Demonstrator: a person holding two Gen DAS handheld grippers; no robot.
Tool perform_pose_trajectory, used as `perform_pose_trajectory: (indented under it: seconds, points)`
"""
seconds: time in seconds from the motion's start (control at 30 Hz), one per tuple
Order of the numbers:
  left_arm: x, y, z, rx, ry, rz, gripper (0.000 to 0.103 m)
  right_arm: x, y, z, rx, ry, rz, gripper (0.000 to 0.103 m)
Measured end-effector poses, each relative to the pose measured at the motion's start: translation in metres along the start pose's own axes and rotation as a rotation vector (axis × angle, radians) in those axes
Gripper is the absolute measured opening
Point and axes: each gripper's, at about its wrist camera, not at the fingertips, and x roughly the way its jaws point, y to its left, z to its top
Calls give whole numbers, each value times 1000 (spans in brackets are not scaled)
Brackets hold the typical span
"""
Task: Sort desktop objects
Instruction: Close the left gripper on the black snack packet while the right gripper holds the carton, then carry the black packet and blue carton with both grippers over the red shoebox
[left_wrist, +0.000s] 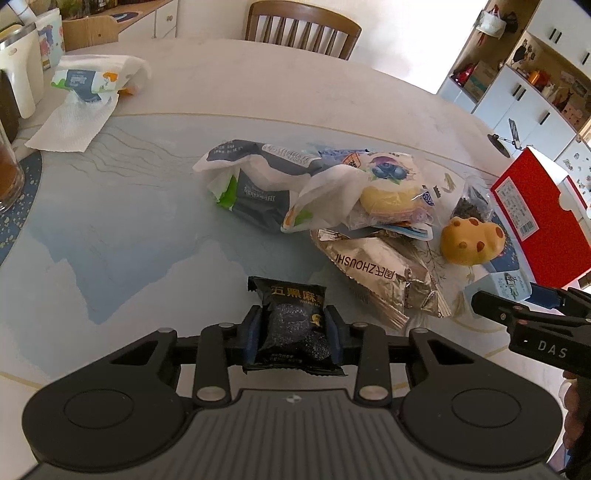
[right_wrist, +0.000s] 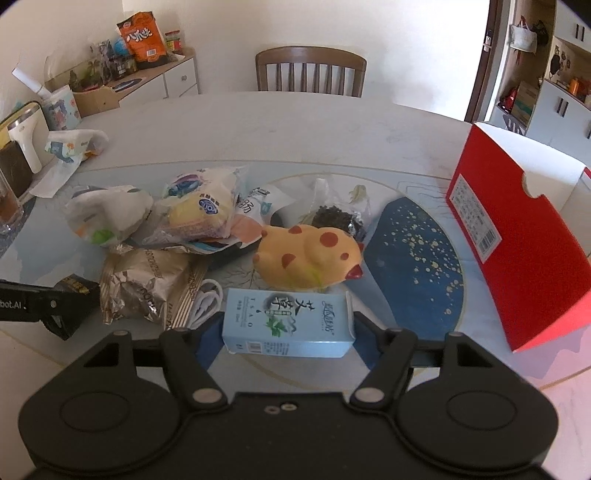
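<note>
A wooden chair (right_wrist: 311, 70) stands far ahead of the tool; a sideboard (right_wrist: 173, 79) far ahead-left, a shelf cabinet (right_wrist: 554, 88) ahead-right.

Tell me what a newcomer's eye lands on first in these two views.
Each gripper already holds something: the left gripper is clamped on a black snack packet, the right gripper on a light blue box. Behind the box lies a yellow toy with red spots, beside a heap of snack bags. A tall red carton stands at the table's right edge.
</note>
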Motion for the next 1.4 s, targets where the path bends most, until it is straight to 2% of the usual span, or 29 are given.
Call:
perform_pose_trajectory:
  seconds: [0.33,0.8,1.07,1.4]
  points:
    - [-19,9,-7,-10,-27,-34,33,-24,-5,-2,52,28,-9,70]
    - [-51,0,-7,44,-74,-80,33,-73,-22,6,130,-7,-10,70]
    - [-58,-29,-1,85,-90,-113,33,-102,-54,17,158,-28,-33,70]
    - [-71,-88,15,132,-132,-153,33,-124,-118,31,184,-61,-48,70]
